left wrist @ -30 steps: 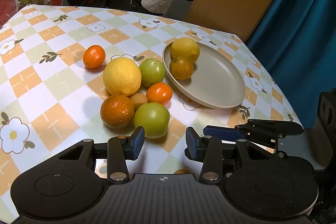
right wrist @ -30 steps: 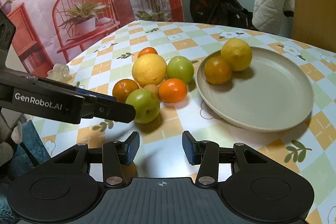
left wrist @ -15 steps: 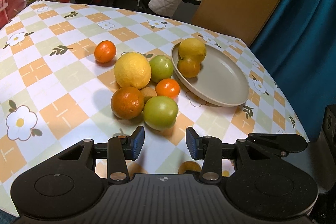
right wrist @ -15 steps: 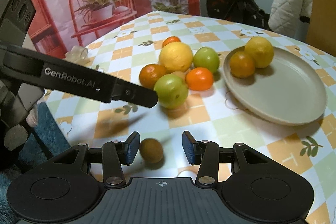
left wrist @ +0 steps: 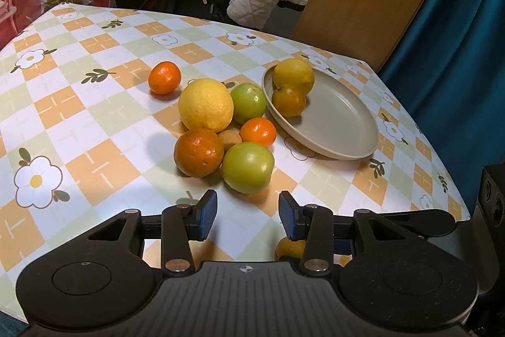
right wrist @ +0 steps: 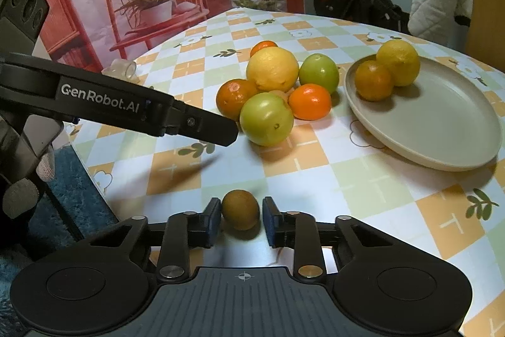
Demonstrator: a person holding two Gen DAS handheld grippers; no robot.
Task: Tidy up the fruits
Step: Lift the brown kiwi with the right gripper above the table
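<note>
Near table edge: right gripper (right wrist: 241, 218) jaws narrowed around small brown kiwi (right wrist: 240, 213), seemingly for beige round plate (right wrist: 442, 128) | left gripper (left wrist: 247, 215) jaws wide, empty.

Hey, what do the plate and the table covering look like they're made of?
Plate: probably matte ceramic or melamine. It is an even beige with a thick rounded rim and barely any glare, so the look leaves it open.
Table covering: likely wipe-clean vinyl or oilcloth. It has a printed check-and-flower pattern, a soft sheen and no visible weave.
</note>
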